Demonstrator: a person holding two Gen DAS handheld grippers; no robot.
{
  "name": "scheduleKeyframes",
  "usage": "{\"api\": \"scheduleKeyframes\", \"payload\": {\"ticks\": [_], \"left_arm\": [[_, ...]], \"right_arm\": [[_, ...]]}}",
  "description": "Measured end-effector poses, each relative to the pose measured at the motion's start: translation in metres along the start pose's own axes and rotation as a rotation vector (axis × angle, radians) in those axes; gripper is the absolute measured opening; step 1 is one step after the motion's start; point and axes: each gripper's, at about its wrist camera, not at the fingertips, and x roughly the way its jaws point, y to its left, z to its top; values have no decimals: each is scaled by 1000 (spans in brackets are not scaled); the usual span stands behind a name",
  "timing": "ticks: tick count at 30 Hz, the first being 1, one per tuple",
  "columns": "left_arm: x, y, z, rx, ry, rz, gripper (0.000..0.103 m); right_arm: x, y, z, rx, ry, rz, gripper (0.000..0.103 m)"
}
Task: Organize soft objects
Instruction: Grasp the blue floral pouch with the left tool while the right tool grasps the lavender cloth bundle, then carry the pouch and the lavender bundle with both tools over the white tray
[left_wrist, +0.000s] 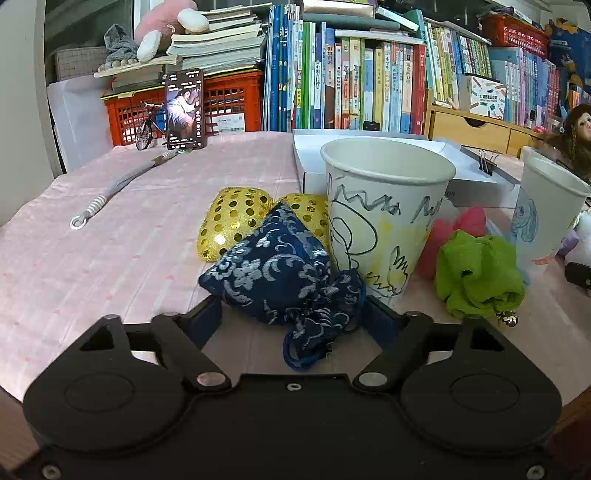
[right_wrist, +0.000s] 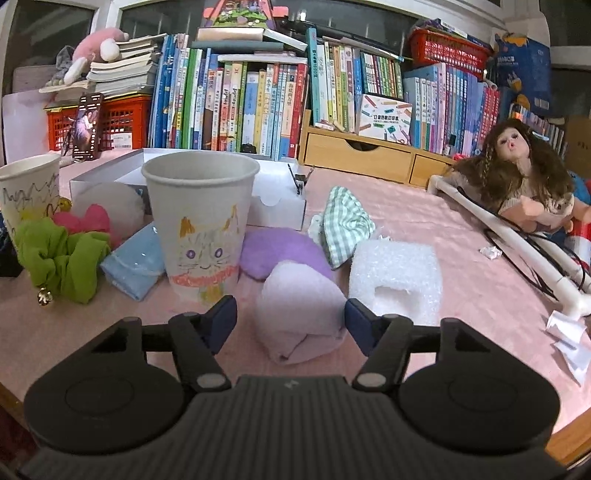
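Pink striped tablecloth (left_wrist: 110, 258) carries it all. Between the left claw's fingers lies a blue floral pouch (left_wrist: 273, 273), gold sequin pads (left_wrist: 232, 221) just behind it, a doodled paper cup (left_wrist: 384, 221) to its right. Between the right claw's fingers, a folded lilac cloth (right_wrist: 299, 314); cat cup (right_wrist: 201, 221) ahead-left, white foam block (right_wrist: 397, 280) ahead-right.

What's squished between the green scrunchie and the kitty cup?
In the right wrist view, a light blue soft pouch lies between the green scrunchie and the cat cup.
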Motion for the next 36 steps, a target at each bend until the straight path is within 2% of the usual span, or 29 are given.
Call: {"api": "scheduleKeyframes", "payload": {"ticks": [5, 6, 7, 13, 24, 36], "left_arm": [[-5, 1, 0, 0, -3, -8, 64], [-6, 1, -1, 4, -4, -9, 60], [-7, 0, 0, 10, -5, -11, 52], [-15, -3, 2, 25, -8, -8, 48], [-32, 5, 10, 20, -35, -6, 47], [-50, 16, 31, 3, -88, 5, 46]], "right_arm": [[1, -2, -1, 7, -1, 1, 62], [1, -2, 0, 11, 1, -4, 59], [1, -3, 0, 14, 0, -9, 56], [-3, -8, 3, 58, 2, 13, 54], [-17, -5, 11, 90, -32, 116, 54], [-27, -12, 26, 115, -69, 135, 54]]}}
